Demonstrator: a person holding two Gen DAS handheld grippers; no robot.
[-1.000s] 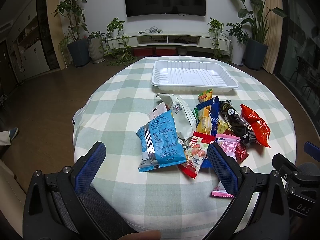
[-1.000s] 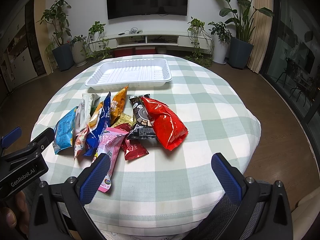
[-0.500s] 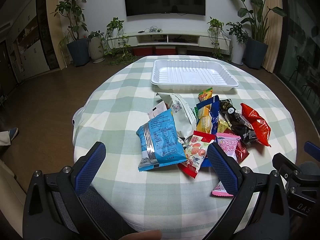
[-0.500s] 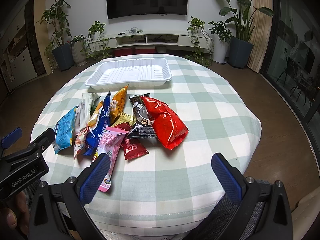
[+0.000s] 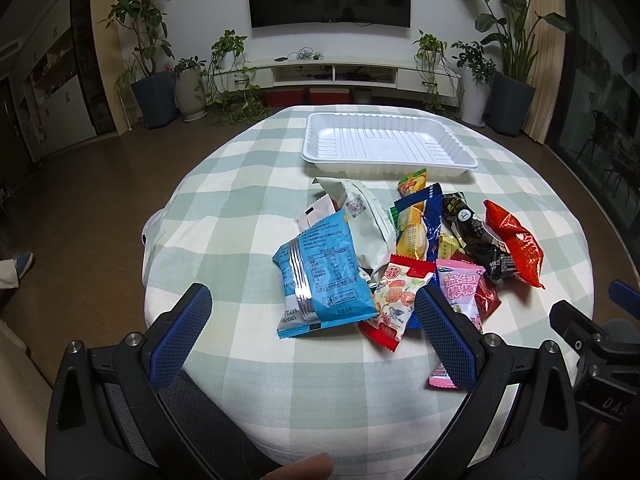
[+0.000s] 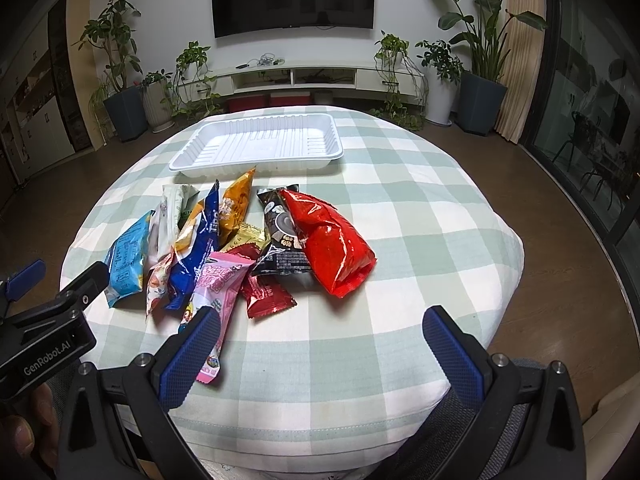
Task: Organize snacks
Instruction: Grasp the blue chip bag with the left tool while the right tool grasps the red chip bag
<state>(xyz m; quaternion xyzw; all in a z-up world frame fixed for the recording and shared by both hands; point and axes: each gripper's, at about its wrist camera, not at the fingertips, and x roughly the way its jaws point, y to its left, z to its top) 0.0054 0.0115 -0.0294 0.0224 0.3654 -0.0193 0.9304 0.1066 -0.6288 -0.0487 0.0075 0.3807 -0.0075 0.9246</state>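
A heap of snack packets lies on the checked tablecloth: a light blue packet, a white pouch, a dark blue packet, a pink packet, a black packet and a red bag. Behind them sits an empty white tray. My left gripper hovers open just short of the light blue packet. My right gripper is open near the table's front edge, its left finger beside the pink packet. Neither holds anything.
The table is round and drops off on all sides. Bare cloth lies to the right of the heap. Potted plants, a low TV shelf and a wall screen stand far behind. A person's fingertip shows at the bottom edge.
Both grippers have edged very slightly; the snacks and tray lie as before and both stay open.
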